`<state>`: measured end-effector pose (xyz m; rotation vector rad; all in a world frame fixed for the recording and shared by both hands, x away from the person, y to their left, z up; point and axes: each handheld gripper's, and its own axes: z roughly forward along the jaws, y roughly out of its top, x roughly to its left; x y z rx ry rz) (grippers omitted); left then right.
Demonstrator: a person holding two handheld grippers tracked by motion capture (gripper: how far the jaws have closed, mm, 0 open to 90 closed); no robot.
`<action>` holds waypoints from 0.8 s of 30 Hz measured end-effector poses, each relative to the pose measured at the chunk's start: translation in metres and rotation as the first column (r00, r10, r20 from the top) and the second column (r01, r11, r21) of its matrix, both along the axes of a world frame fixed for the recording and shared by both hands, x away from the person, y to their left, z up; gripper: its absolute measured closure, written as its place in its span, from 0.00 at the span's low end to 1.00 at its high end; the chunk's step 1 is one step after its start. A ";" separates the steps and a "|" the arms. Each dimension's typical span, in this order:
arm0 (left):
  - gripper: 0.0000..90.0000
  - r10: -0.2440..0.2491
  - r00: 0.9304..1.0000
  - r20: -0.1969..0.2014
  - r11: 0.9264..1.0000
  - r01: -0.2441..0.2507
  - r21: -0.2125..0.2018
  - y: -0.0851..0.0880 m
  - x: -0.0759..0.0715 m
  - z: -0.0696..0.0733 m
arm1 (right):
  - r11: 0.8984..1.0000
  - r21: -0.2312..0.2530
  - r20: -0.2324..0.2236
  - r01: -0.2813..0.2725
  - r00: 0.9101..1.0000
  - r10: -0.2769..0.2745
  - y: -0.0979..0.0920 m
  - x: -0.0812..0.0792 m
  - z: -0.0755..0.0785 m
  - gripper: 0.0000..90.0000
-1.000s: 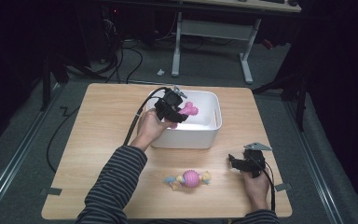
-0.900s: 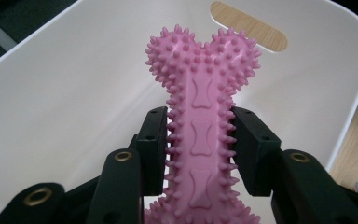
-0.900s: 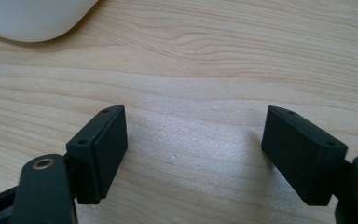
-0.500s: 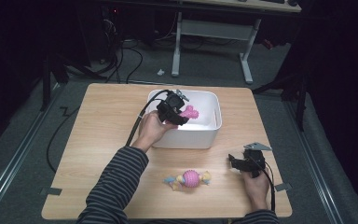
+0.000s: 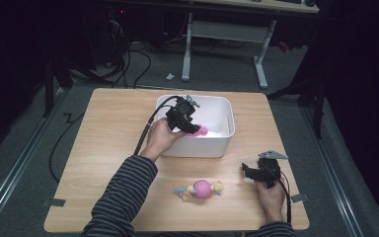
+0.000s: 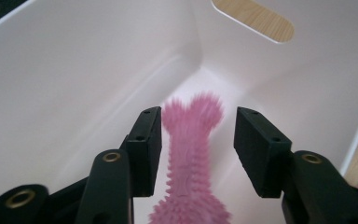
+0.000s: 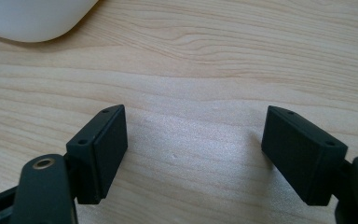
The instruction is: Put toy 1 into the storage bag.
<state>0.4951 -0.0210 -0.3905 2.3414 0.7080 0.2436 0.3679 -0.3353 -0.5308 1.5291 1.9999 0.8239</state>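
Pale wood makes up the rectangular tabletop (image 5: 108,148) in the high view, and a white rectangular plastic bin (image 5: 227,129) sits toward its far side. The left claw (image 5: 191,127) hangs over the bin's near wall with a pink spiky rubber bone-shaped toy (image 5: 201,131) at its tips, just inside the bin. Near the front edge lies a second toy, a pink ball with blue and yellow knotted ends (image 5: 200,188), well apart from the bin. The right claw (image 5: 247,171) rests low over bare wood to the right of that ball toy.

In the left gripper view the left claw (image 6: 198,140) points down into the bin (image 6: 65,84), its jaws set moderately apart. The pink bone (image 6: 189,154) runs lengthwise between them; it appears to touch the left pad or lie just beside it, and a clear gap shows at the right pad, so the grip looks released or nearly so. Whether the bone already rests on the bin floor cannot be told. If the spikes catch on a pad as the claw lifts, the toy could be dragged back up or flicked toward the wall.

In the right gripper view the right claw (image 7: 193,154) stands wide over the tabletop (image 7: 205,70) with nothing between its jaws, and a corner of the bin (image 7: 32,18) shows at the top left. Reaching for the ball toy from this low, a jaw could nudge it and roll it away.
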 end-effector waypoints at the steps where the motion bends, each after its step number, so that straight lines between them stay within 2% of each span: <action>1: 0.56 0.002 1.000 0.003 1.000 -0.002 0.002 0.001 0.000 0.001 | 1.000 0.000 0.000 -0.001 1.000 0.001 0.000 0.000 0.000 0.25; 5: 0.52 0.007 1.000 0.017 1.000 -0.007 -0.003 0.007 -0.003 0.004 | 1.000 0.000 0.001 -0.001 1.000 0.001 0.000 0.000 0.000 0.25; 10: 0.47 0.028 0.999 0.047 0.999 -0.026 -0.044 0.021 -0.008 0.015 | 1.000 0.000 0.001 -0.001 1.000 0.001 0.000 0.000 0.000 0.25; 16: 0.44 0.080 0.994 0.080 0.993 -0.072 -0.097 0.045 -0.015 0.026 | 1.000 0.000 0.002 -0.001 1.000 0.001 0.000 0.000 0.000 0.25; 19: 0.44 0.104 0.991 0.080 0.988 -0.094 -0.123 0.058 -0.018 0.031 | 1.000 0.000 0.001 -0.001 1.000 0.001 0.000 0.000 0.000 0.25; 21: 0.43 0.115 0.990 0.087 0.987 -0.104 -0.124 0.064 -0.020 0.033 | 1.000 0.000 0.001 0.000 1.000 0.000 0.000 0.000 0.000 0.25; 24: 0.43 0.123 0.986 0.114 0.989 -0.113 -0.093 0.070 -0.024 0.035 | 1.000 -0.001 0.003 -0.003 1.000 0.003 0.000 0.000 0.000 0.25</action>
